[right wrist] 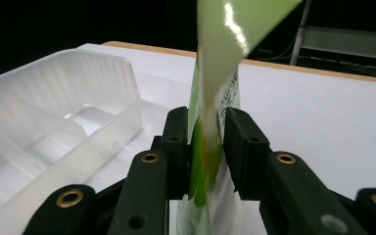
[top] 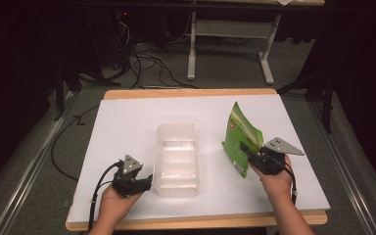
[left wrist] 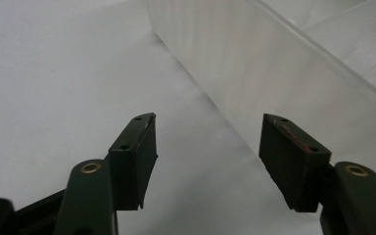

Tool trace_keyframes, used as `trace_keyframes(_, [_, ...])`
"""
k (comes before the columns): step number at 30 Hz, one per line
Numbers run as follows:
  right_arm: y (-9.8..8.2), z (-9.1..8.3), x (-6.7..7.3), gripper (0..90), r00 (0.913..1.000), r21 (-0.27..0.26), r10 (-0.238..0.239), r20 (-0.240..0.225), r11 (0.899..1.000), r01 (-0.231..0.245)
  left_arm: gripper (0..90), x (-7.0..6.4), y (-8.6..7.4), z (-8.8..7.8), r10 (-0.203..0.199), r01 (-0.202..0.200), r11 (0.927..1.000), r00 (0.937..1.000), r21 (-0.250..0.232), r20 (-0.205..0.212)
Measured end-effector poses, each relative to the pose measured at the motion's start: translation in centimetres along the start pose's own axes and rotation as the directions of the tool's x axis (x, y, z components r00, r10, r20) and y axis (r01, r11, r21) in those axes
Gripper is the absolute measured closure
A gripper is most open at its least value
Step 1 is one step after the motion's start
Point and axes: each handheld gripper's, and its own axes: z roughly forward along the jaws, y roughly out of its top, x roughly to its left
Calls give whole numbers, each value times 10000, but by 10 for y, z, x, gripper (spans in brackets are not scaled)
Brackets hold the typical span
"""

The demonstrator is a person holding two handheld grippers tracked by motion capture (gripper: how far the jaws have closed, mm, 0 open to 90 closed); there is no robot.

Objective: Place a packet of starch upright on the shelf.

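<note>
A green pouch stands upright on the white table top, right of a clear plastic container. My right gripper has the pouch's near edge between its jaws. In the right gripper view the pouch rises between the two pads, which stand a little apart and flank it loosely, so my right gripper is open. My left gripper rests low by the container's near left corner, open and holding nothing. In the left gripper view my left gripper faces the container's side wall.
The container has ribbed compartments and lies lengthwise in the table's middle. A wooden rim borders the table. Beyond it are cables on the floor and a white frame's legs.
</note>
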Motion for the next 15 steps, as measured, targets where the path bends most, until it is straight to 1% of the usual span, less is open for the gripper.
trace_keyframes(4, [-1,1,1,717,9999,41,-14,118,10000,13,395,-1,0,0,-14,14,10000,10000,9,55])
trace_keyframes(9, [-1,1,0,719,9999,63,23,111,10000,-24,394,-1,0,1,54,-54,10000,10000,18,9])
trace_keyframes(12, [-1,2,2,742,9999,78,47,148,10000,-48,388,0,1,0,63,-63,10000,9999,22,-92])
trace_keyframes(15, [-1,3,2,774,9999,122,1,160,9999,-3,388,3,1,-2,-80,78,9999,9997,-79,-217])
